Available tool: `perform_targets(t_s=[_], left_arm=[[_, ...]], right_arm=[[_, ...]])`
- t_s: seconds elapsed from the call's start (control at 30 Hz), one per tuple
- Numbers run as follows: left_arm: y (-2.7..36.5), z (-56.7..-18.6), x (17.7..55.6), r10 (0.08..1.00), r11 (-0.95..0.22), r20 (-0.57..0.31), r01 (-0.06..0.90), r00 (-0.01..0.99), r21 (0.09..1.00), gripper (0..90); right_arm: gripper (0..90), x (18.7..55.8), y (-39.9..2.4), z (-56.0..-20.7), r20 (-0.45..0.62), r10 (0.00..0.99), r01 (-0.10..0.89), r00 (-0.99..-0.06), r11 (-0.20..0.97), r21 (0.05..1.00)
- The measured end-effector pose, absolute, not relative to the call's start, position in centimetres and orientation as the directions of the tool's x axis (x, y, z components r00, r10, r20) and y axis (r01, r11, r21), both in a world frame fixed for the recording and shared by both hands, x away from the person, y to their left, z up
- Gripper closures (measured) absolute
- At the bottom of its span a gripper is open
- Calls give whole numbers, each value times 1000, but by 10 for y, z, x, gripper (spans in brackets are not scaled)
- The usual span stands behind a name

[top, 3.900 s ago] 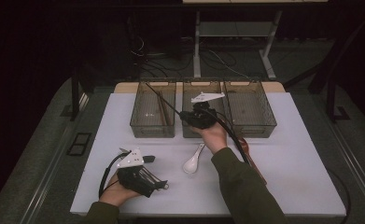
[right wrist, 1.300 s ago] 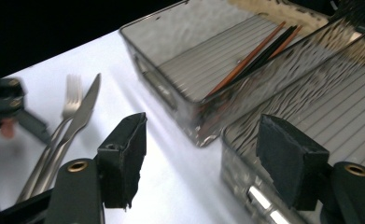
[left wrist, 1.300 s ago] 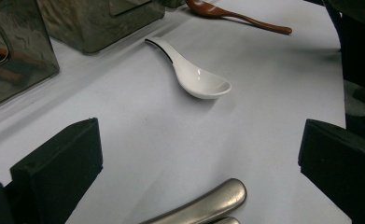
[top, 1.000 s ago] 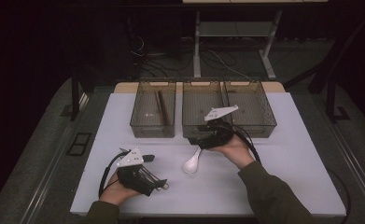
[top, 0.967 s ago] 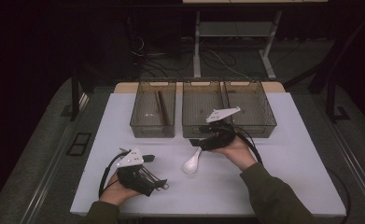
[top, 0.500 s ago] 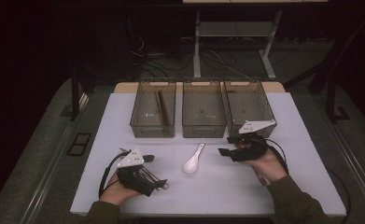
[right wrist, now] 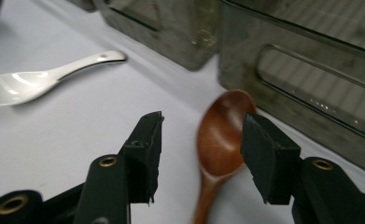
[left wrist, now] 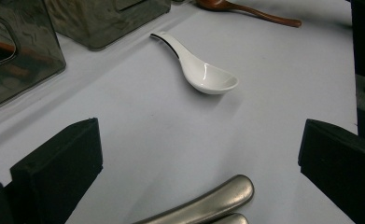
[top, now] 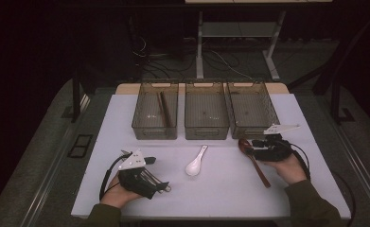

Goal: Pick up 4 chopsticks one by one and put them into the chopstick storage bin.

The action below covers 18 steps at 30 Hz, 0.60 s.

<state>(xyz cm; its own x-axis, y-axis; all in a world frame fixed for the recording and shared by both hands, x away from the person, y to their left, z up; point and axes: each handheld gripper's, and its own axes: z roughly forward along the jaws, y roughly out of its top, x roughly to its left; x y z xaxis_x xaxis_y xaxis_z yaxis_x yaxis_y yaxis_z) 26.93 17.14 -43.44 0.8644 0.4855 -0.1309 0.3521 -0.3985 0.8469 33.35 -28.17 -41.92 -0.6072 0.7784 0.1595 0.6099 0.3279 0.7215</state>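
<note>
A brown wooden spoon lies on the white table in front of the right bin. My right gripper hovers at its bowl. In the right gripper view the spoon's bowl sits between the open jaws of the right gripper, which have just been closing; the pads do not press on it. A white ceramic spoon lies mid-table, and it is ahead of my left gripper, whose jaws stand wide open over two metal handles. The left gripper rests at the front left.
Three clear bins stand in a row at the back: the left bin holds a dark stick, the middle bin and the right bin look bare. The right bin's wall is close beside the right jaw.
My right gripper has moved from beside the white spoon to the right and down to the wooden spoon, and its jaws have narrowed. The left gripper has stayed put.
</note>
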Motion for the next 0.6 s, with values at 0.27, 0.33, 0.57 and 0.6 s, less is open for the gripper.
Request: perform_targets(t_s=[0.27,0.33,0.57,0.6], left_arm=[[171,-435,269,483,-401,-132,353,865,845,0],[171,-435,269,484,-402,-131,352,866,845,0],[170,-435,269,482,-404,-129,350,867,845,0],[170,-435,269,482,-404,-130,351,866,845,0]], right_arm=[[478,348,-287,-434,169,813,652,-557,303,695],[478,350,-285,-437,174,815,658,-553,300,691],[476,353,-279,-443,171,815,664,-554,309,681],[476,353,-279,-443,170,814,663,-556,311,681]])
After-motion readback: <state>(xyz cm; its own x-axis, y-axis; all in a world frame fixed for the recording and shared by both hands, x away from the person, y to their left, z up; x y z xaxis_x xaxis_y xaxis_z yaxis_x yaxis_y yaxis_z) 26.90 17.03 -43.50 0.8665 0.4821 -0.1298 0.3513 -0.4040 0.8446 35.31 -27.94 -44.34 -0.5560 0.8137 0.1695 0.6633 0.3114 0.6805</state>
